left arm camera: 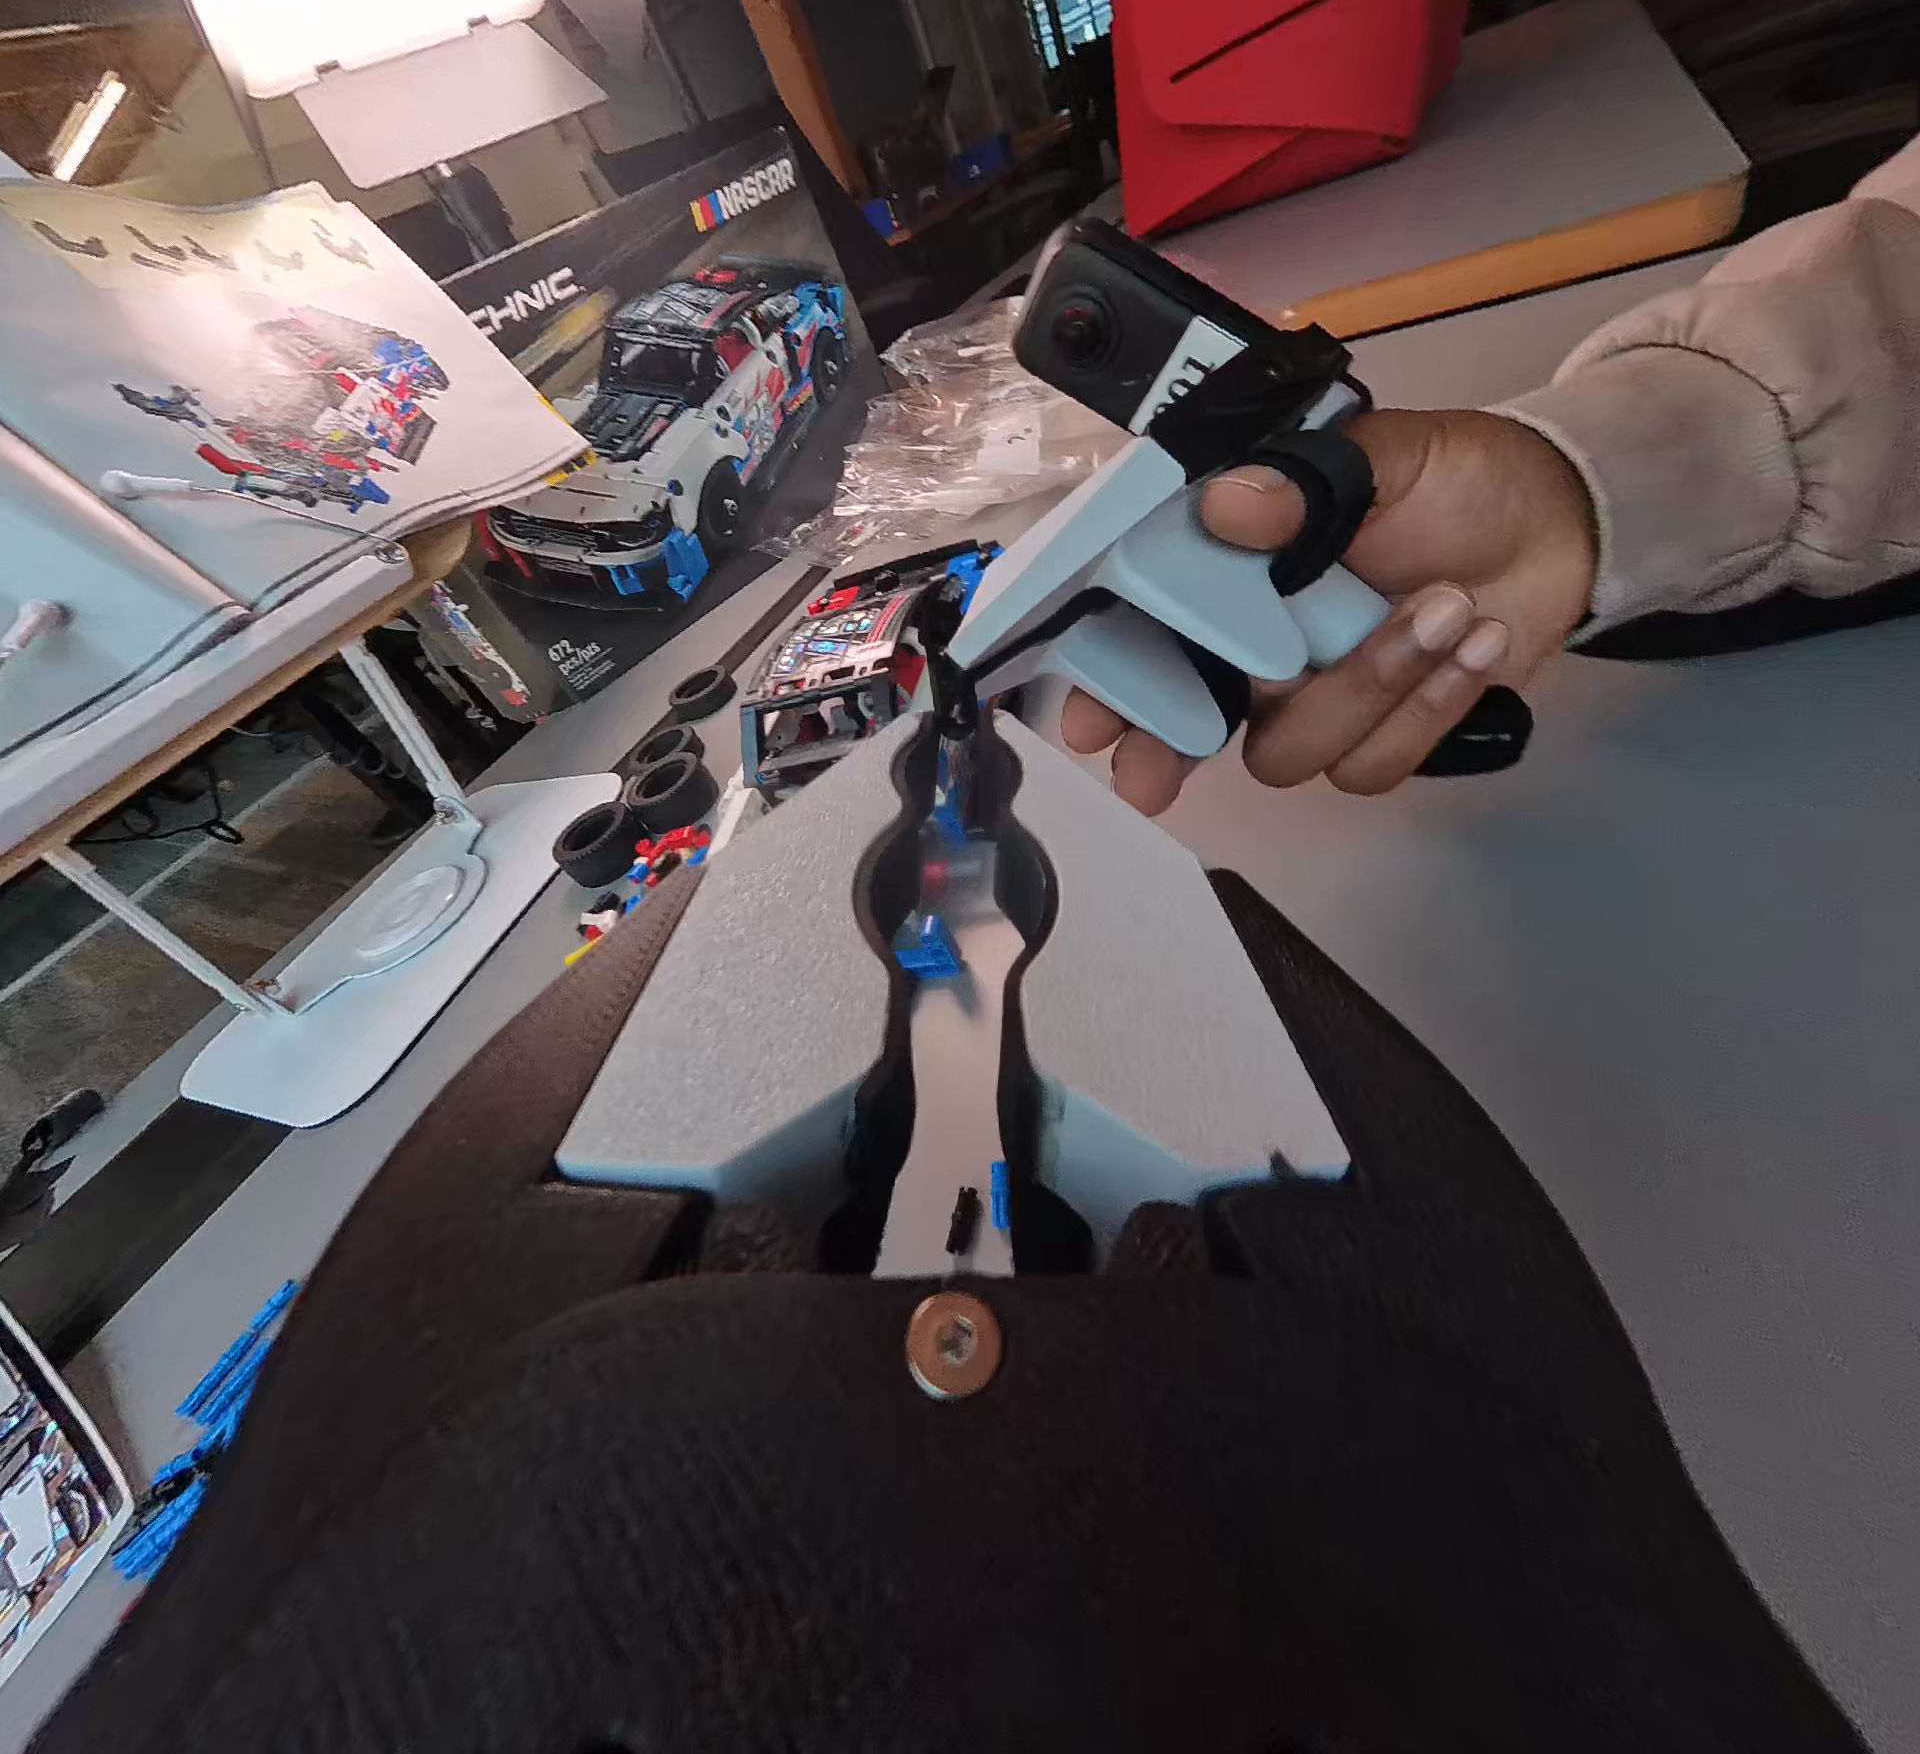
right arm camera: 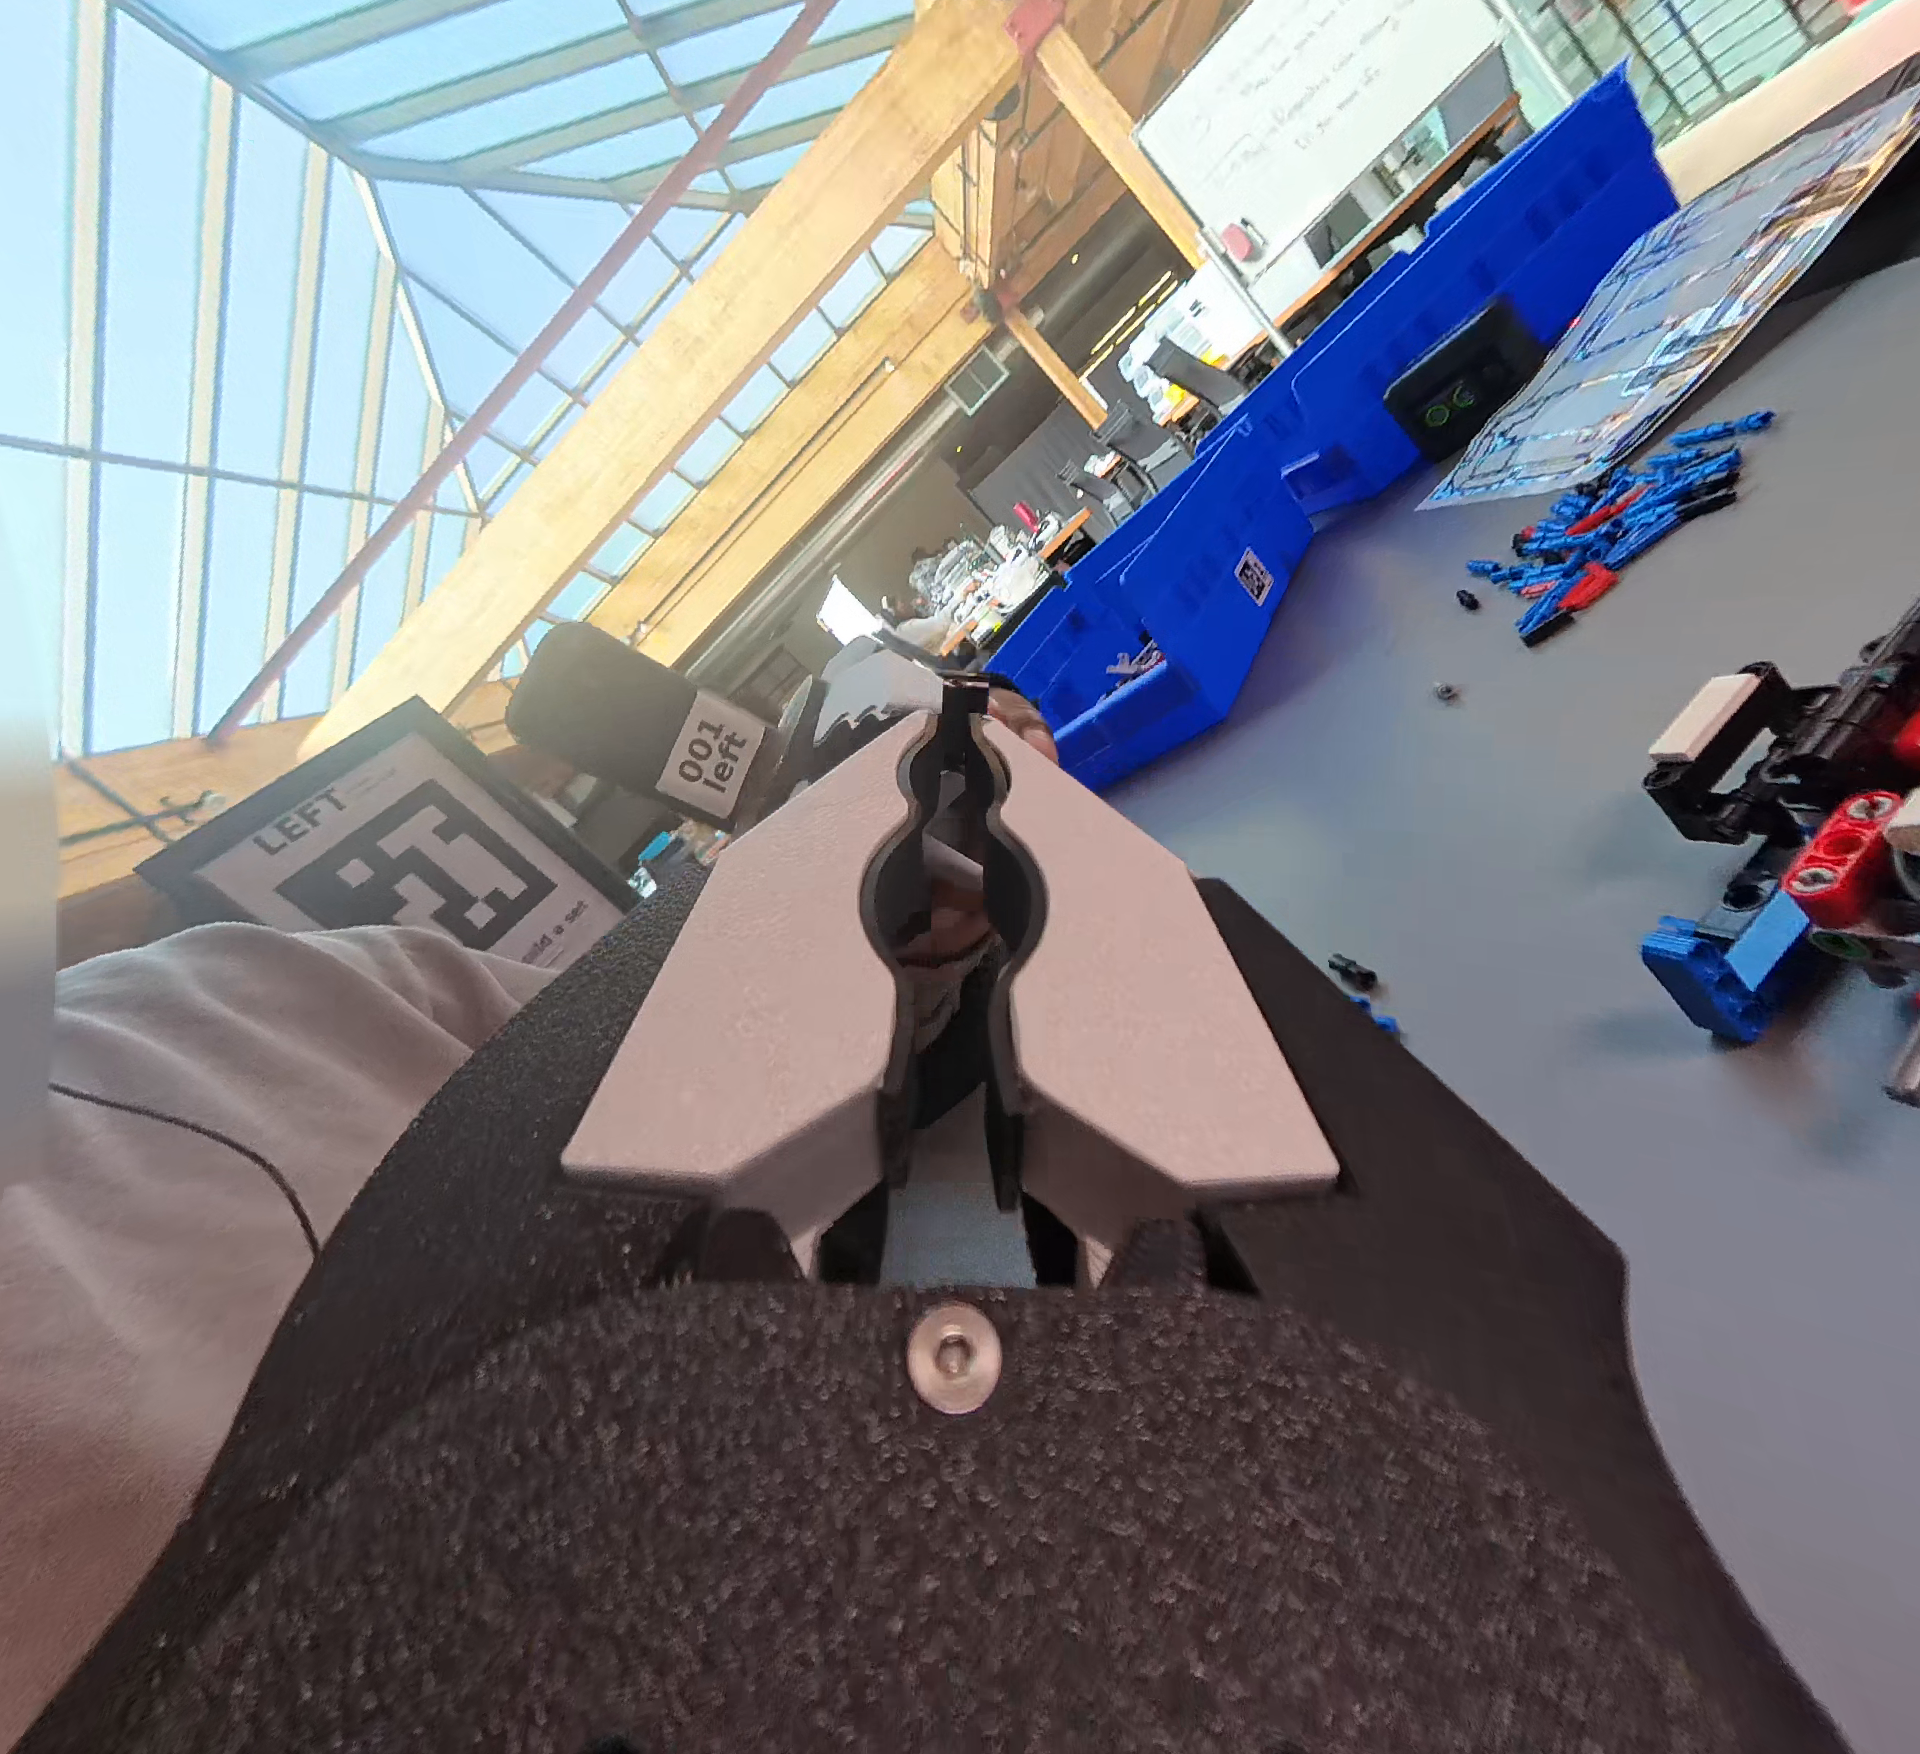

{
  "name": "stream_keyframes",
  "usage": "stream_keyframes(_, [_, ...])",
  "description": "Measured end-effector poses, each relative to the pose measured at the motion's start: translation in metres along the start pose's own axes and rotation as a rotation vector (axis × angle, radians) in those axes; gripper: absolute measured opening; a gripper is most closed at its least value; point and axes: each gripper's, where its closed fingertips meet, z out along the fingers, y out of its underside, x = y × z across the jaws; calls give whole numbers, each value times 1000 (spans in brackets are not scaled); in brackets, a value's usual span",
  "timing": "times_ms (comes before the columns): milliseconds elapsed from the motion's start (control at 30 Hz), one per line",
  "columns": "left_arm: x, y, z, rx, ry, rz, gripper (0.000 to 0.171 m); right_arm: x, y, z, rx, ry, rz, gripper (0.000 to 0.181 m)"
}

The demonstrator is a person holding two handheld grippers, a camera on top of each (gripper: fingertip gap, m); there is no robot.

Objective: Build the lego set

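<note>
Left wrist view: the left hand-held gripper (left arm camera: 957, 736) filled the lower centre of the frame, its jaws nearly closed and meeting a small black part (left arm camera: 948, 665) at the tips. The right hand-held gripper (left arm camera: 961, 660) entered from the right of the frame, carried by a hand (left arm camera: 1403, 603), and pinched the same part. Behind the tips, the partly built car (left arm camera: 847, 665) stood on the grey desk (left arm camera: 1507, 977). Tyres (left arm camera: 644, 790) and loose pieces (left arm camera: 634, 883) lay at its left. The set box (left arm camera: 665, 416) stood at upper centre, with a booklet (left arm camera: 249, 374) on a stand at upper left.

Right wrist view: the right hand-held gripper (right arm camera: 957, 717) pointed upward, its jaws narrow and clamped on the black part (right arm camera: 961, 702). The car (right arm camera: 1787, 852) lay at the right edge. Blue pins (right arm camera: 1621, 530) lay at upper right, beside blue bins (right arm camera: 1351, 478).
</note>
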Motion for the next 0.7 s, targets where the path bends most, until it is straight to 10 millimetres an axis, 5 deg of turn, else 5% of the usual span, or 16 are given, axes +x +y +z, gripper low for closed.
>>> stream_keyframes(133, [8, 10, -3, -60, 103, -30, 5, 2, 13, -8, -212, 5, -203, 5])
stream_keyframes(333, [35, 44, 1, -230, 282, -59, 5, 32, 26, -39, -591, 246, -1074, 14])
stream_keyframes(467, [56, 65, 5, -332, 361, -37, 5, 39, 61, -46, -776, 211, -1147, 19])
stream_keyframes(700, [71, 79, 8, -405, 403, 6, 5, 49, 89, -53, -965, 222, -1208, 9])
